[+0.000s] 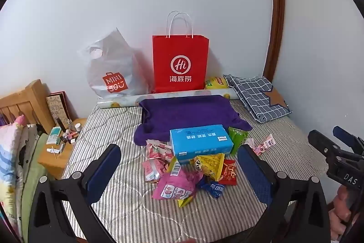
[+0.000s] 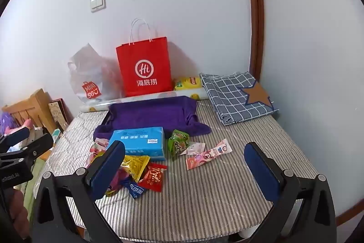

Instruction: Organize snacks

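A pile of snack packets lies on the striped bed cover: a large pink packet (image 1: 176, 185), a yellow packet (image 1: 210, 165), a red packet (image 1: 228, 172), a blue sweet (image 1: 212, 189) and a green packet (image 1: 237, 137). A blue box (image 1: 200, 141) sits behind them, in front of a tray lined with purple cloth (image 1: 186, 113). My left gripper (image 1: 179, 172) is open and empty above the pile. My right gripper (image 2: 184, 165) is open and empty; a pink strip packet (image 2: 208, 154) and the green packet (image 2: 178, 142) lie ahead of it.
A red paper bag (image 1: 180, 63) and a clear Miniso plastic bag (image 1: 113, 70) stand against the wall. A folded blue checked cloth (image 1: 257, 97) lies at the back right. A wooden bedside table (image 1: 59, 152) with small bottles stands left of the bed.
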### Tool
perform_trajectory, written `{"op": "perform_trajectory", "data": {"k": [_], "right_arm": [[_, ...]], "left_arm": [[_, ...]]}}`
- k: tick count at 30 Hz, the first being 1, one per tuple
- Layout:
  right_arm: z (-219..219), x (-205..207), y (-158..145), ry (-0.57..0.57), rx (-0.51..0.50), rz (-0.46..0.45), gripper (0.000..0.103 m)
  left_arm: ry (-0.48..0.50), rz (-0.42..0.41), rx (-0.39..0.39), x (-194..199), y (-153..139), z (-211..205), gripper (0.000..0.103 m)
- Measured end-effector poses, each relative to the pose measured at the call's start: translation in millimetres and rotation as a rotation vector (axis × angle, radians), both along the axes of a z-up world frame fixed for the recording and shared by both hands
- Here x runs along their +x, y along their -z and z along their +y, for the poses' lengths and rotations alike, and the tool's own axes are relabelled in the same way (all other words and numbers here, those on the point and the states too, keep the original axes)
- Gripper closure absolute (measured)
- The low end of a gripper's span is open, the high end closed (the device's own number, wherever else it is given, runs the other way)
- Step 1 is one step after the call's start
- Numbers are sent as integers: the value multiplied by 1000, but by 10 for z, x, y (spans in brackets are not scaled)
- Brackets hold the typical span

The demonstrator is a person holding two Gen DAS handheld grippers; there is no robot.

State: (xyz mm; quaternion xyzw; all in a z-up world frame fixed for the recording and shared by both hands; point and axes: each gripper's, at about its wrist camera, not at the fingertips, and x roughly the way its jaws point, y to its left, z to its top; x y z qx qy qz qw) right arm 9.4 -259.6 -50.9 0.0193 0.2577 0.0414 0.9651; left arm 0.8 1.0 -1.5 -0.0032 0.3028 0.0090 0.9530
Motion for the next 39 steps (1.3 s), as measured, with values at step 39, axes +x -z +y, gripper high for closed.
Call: {"op": "perform_trajectory", "data": {"k": [39], "right_arm": [[33,-103,-38,-24,5,-18,0]], "left_arm": [[-4,-39,-4,-84,-38,-69,0]]}}
